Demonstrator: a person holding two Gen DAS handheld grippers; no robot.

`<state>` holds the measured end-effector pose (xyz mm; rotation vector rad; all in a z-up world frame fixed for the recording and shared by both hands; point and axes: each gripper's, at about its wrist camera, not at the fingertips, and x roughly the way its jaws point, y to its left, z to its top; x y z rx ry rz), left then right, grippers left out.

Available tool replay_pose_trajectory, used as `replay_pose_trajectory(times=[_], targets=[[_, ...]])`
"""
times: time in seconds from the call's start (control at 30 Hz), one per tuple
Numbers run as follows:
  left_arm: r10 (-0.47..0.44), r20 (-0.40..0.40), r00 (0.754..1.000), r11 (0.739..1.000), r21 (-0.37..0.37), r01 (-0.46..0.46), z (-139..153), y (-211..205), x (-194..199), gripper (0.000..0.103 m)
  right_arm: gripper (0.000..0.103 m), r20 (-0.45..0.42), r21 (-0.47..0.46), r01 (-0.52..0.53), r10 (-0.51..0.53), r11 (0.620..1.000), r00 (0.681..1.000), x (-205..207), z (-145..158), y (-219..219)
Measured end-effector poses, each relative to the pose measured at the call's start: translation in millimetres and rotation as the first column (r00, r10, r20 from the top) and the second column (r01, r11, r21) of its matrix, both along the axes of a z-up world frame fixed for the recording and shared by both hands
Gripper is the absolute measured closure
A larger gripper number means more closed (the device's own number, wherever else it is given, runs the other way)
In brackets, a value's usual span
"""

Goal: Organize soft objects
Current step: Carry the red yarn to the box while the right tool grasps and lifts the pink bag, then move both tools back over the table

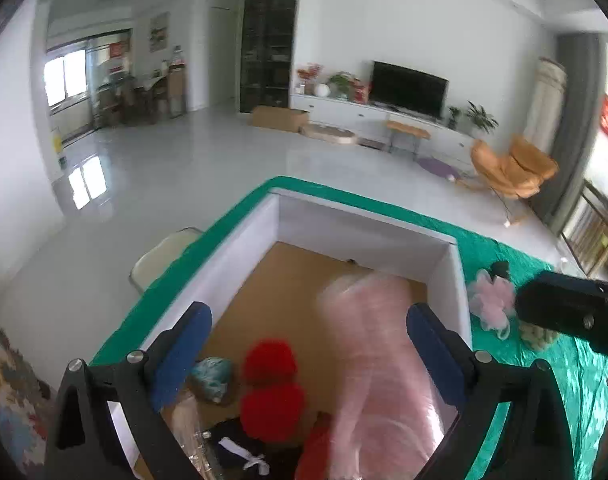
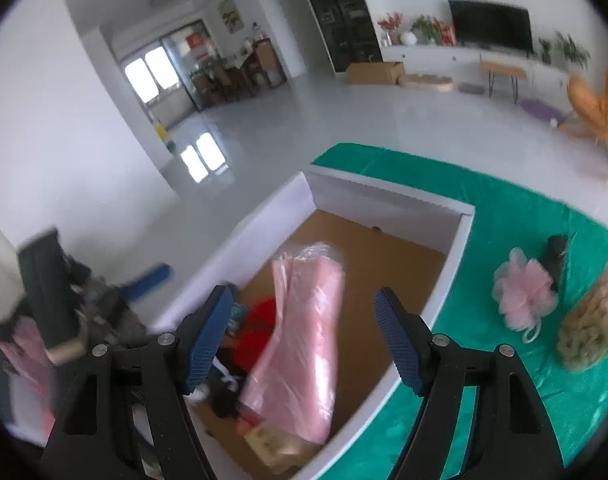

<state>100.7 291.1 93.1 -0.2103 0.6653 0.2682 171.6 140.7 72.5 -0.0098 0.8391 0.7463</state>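
Your two grippers—left gripper [image 1: 308, 350] and right gripper [image 2: 302, 338]—both hung over the white box [image 1: 240, 248], fingers spread wide, pinching nothing. One pink wrapped bundle [image 2: 304, 344] lay inside with two red pompoms [image 1: 270, 384]. Right of the box, on the green cloth [image 2: 512, 216]: one pink mesh pouf [image 2: 522, 294], one beige yarn bundle [image 2: 592, 320].

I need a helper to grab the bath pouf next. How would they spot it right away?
Find the white box on the green tablecloth; the pink mesh pouf lies outside it on the cloth, right of the box wall. It is a frilly ball with a white loop, between a black object and a bagged beige bundle.
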Motion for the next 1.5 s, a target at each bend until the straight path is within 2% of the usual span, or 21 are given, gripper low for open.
replay_pose_trajectory(times=[0.13,0.23,0.3,0.4,0.5,0.53,0.6,0.67,0.77,0.87,0.97,1.03,1.17,1.5], targets=[[-0.026,0.023,0.999,0.997,-0.068,0.027,-2.5,-10.9,-0.3,0.005,0.026,0.060,-0.030,0.069,-0.067,0.997,0.996,8.2,-4.3,-24.6],[-0.122,0.030,0.992,0.990,-0.069,0.124,-2.1,-54.4,5.7,0.005,0.026,0.123,-0.065,0.158,-0.150,0.985,0.981,1.6,-12.7,-62.2],[-0.213,0.015,0.977,0.975,-0.063,0.214,-3.5,-98.7,10.6,0.005,0.026,0.155,-0.101,0.222,-0.205,0.970,0.966,-3.9,-22.7,-93.4],[-0.374,-0.017,0.927,0.925,-0.071,0.372,-14.4,-174.6,9.2,0.005,0.026,0.177,-0.165,0.338,-0.309,0.927,0.934,-13.7,-52.3,-150.7],[-0.520,-0.075,0.851,0.853,-0.102,0.513,-47.0,-251.8,6.5,0.005,0.026,0.157,-0.246,0.438,-0.411,0.865,0.898,-20.6,-94.7,-207.7],[-0.560,-0.112,0.821,0.828,-0.119,0.548,-69.4,-278.3,9.0,0.005,0.026,0.139,-0.279,0.474,-0.454,0.835,0.880,-24.1,-115.1,-232.7],[-0.584,-0.175,0.793,0.812,-0.130,0.569,-102.7,-309.6,12.9,0.005,0.026,0.110,-0.310,0.521,-0.514,0.795,0.851,-32.8,-138.3,-267.7],[-0.585,-0.237,0.776,0.809,-0.110,0.577,-138.2,-331.9,24.1,0.005,0.026,0.084,-0.319,0.562,-0.567,0.763,0.819,-44.9,-157.1,-298.5],[-0.556,-0.270,0.786,0.823,-0.052,0.565,-166.7,-346.9,42.3,0.005,0.026,0.043,-0.300,0.614,-0.633,0.730,0.773,-57.4,-177.5,-331.6],[-0.525,-0.270,0.807,0.844,-0.041,0.535,-182.0,-346.3,57.7,0.005,0.026,0.008,-0.275,0.647,-0.672,0.711,0.741,-63.6,-190.6,-350.7],[-0.495,-0.279,0.823,0.861,-0.031,0.507,-191.8,-345.2,64.6,0.005,0.026,0.051,-0.263,0.640,-0.651,0.722,0.757,-70.6,-190.7,-345.0],[-0.489,-0.265,0.831,0.859,0.016,0.511,-192.8,-338.0,57.6,0.003,0.026,0.106,-0.289,0.631,-0.631,0.720,0.768,-72.3,-194.8,-337.3],[-0.481,-0.270,0.834,0.866,0.007,0.501,-194.4,-336.8,63.1,0.000,0.024,0.096,-0.280,0.629,-0.631,0.725,0.770,-72.4,-198.6,-342.1],[-0.480,-0.270,0.835,0.866,0.010,0.501,-193.6,-336.9,61.0,0.000,0.023,0.098,-0.282,0.627,-0.629,0.726,0.772,-76.6,-197.8,-341.6]])
